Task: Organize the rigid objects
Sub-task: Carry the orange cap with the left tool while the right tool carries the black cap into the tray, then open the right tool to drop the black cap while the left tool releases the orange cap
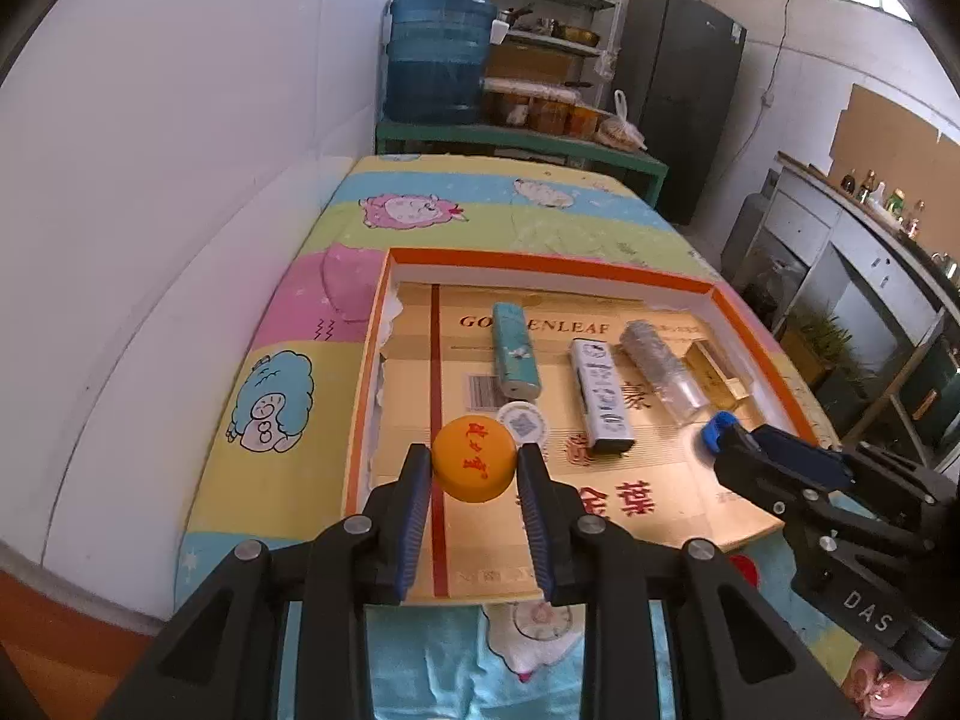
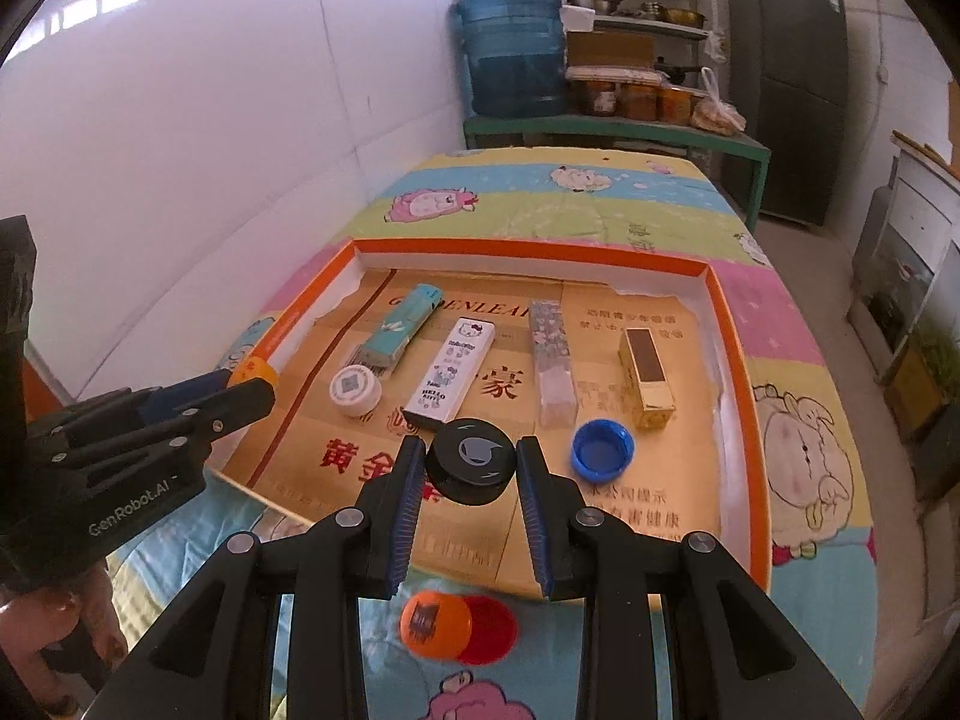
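A table point(image 2: 798, 360) spread with a pastel striped cloth printed with cartoon sheep carries everything. On the cloth sits a shallow orange-rimmed tray point(image 2: 528, 255), lined with flattened cardboard. In front of the tray's near edge, an orange cap point(image 2: 432, 627) and a red cap point(image 2: 495, 630) lie on the cloth, overlapping.

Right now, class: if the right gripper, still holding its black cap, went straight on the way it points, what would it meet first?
Probably the white Hello Kitty box, lying just beyond the black cap held in the right gripper. Depth is unclear; on a steeper line, the cap might touch the tray floor first.
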